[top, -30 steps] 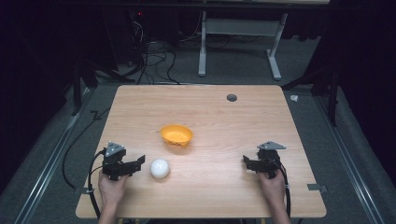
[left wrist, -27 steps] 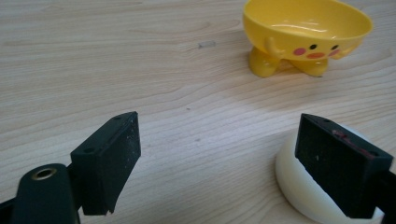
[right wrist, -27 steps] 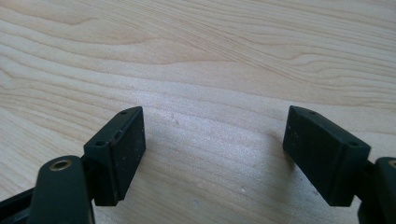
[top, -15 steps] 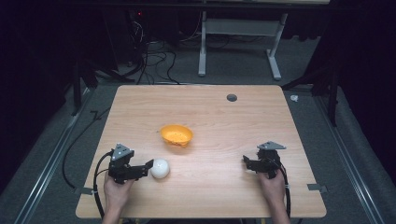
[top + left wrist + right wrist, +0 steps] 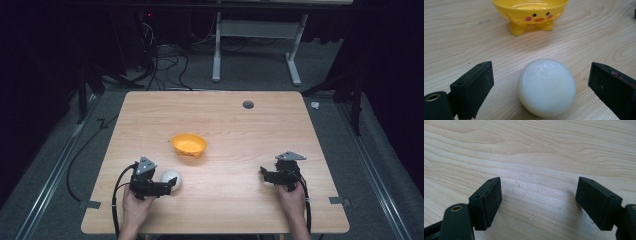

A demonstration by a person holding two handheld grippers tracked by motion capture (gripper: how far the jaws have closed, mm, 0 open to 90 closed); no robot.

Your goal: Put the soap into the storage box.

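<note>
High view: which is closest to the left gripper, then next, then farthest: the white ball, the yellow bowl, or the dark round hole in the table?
From the left gripper:
1. White ball: right at its fingers, near the table's front left.
2. Yellow bowl: a bit farther back, around the middle.
3. Dark round hole: far back, toward the right.

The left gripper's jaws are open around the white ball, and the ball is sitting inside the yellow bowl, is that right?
Not quite. The left gripper is open around the white ball, but the ball rests on the wooden table, apart from the yellow bowl beyond it. The left gripper view shows this.
</note>
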